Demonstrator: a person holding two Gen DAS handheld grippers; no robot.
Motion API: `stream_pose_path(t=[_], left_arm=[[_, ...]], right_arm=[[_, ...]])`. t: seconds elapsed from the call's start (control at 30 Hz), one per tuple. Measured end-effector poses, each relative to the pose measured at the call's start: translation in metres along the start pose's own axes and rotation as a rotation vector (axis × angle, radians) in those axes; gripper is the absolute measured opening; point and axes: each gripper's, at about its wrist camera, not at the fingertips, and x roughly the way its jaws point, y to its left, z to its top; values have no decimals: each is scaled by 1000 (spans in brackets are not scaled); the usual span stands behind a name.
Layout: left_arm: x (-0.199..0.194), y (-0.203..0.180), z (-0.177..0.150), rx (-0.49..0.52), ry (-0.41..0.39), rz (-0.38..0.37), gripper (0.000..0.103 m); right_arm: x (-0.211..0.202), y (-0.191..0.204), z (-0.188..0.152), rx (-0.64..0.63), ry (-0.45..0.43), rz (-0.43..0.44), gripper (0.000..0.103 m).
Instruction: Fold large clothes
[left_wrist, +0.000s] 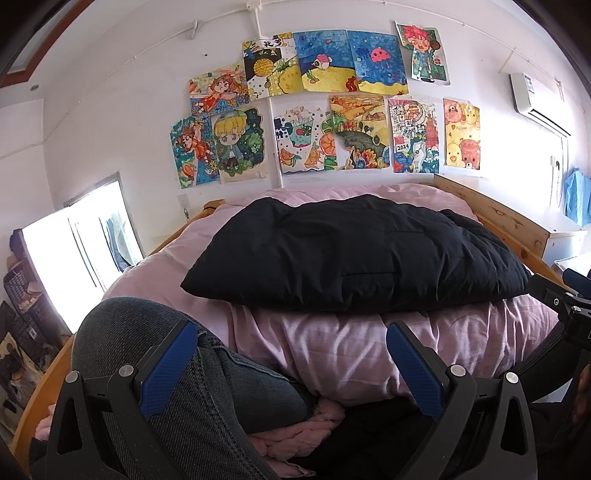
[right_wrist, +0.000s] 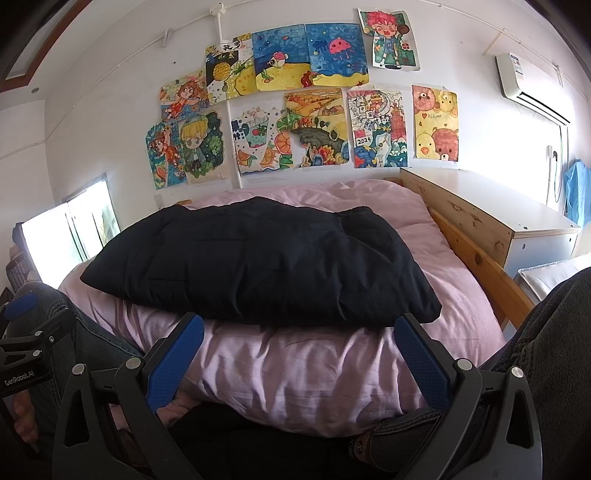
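In the left wrist view, a black padded jacket is seen folded into a thick bundle in the middle of the frame, lying on a pink quilt that covers a wooden bed. Its long axis runs from left to right across the frame, with the left end tapering to a corner at middle left and the bulkier end at middle right. The left gripper is shown at the bottom of the frame with its blue-padded fingers spread wide and nothing between them; a knee in grey jeans lies behind the left finger. Drawings are taped to the wall in the upper half, and "2024" can be read on one at centre right. In the right wrist view, the jacket is again seen in the middle of the frame on the quilt, its long axis left to right and sloping slightly down toward the right. The right gripper is held wide at the bottom of the frame, empty, just below the jacket's near edge. At the lower left, the body of the left gripper is visible, marked "GenRobot.AI". The "2024" drawing appears at upper right.
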Motion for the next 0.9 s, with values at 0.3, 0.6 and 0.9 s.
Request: stream_pose_path(t=[0.3, 0.6, 0.9], left_arm=[[1, 2, 0, 1, 0, 1, 103], [2, 5, 0, 5, -2, -2, 103], [2, 6, 0, 11, 1, 1, 103]], right_arm=[[0, 1, -1, 2, 2, -1, 102], [0, 1, 0, 3, 2, -1, 102], [0, 1, 0, 4, 2, -1, 102]])
